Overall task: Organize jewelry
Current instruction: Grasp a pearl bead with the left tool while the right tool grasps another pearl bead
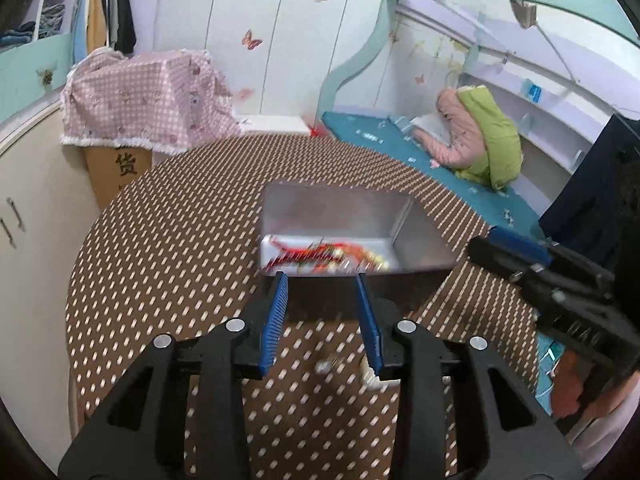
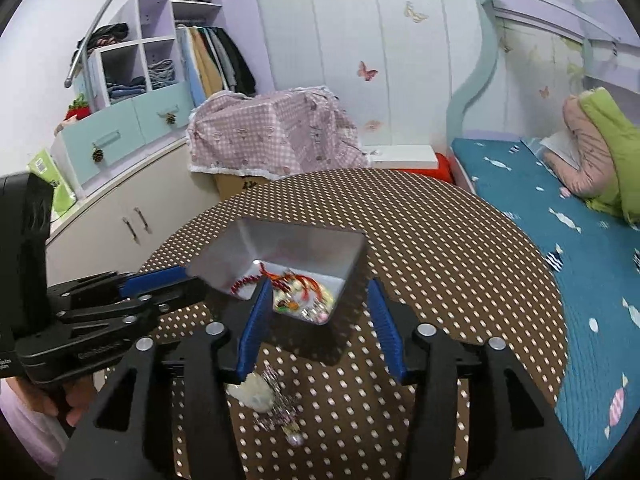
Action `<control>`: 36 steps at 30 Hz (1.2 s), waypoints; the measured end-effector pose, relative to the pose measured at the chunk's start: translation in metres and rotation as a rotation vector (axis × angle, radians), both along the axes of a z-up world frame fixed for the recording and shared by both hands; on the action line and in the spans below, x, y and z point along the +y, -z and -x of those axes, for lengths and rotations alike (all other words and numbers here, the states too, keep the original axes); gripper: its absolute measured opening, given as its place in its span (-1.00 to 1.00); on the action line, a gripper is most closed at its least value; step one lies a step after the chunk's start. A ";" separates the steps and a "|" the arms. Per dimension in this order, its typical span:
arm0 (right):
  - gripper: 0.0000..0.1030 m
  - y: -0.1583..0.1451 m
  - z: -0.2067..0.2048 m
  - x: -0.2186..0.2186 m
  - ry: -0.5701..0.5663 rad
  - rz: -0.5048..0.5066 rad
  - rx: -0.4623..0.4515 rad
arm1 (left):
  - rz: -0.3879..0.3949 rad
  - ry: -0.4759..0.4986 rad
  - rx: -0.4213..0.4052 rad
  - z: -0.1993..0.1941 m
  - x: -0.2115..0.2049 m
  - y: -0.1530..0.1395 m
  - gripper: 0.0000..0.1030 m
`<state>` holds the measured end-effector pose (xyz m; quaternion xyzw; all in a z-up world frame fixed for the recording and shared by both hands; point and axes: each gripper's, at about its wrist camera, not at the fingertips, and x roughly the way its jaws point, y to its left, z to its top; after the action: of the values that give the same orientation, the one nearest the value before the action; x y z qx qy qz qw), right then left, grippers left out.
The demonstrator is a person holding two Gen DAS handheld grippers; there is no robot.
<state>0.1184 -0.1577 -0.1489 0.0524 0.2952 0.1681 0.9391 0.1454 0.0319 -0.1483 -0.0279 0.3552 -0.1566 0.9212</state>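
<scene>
Two tools hover with fingers apart and empty, the left tool (image 1: 322, 276) by the metal tin (image 2: 280, 256) holding most jewelry (image 2: 298, 292), the right tool (image 2: 316, 284) above a beaded piece (image 2: 276, 404) left on the desk (image 2: 440, 240), likely next in.

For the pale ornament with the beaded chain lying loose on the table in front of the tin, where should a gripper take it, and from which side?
Probably the pale ornament's bulky body, not its thin beaded chain, which lies flat on the table and offers little to pinch. Come from above, fingers straddling the body. The right gripper, open and just behind it, seems best placed.
</scene>
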 end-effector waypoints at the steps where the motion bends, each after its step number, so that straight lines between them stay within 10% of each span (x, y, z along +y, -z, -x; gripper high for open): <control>1: -0.02 0.002 0.002 -0.001 0.001 -0.003 0.008 | 0.001 -0.005 0.013 0.002 0.003 0.004 -0.26; 19: 0.08 0.051 0.035 0.006 -0.034 -0.007 0.173 | -0.041 0.005 0.107 0.022 0.002 0.049 -0.26; 36: -0.93 0.064 0.039 0.012 -0.044 0.050 0.179 | -0.067 0.034 0.082 0.017 -0.013 0.059 -0.78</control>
<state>0.0793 -0.1453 -0.2129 0.0375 0.3829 0.1757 0.9061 0.1287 0.0193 -0.2069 0.0026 0.3979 -0.1591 0.9035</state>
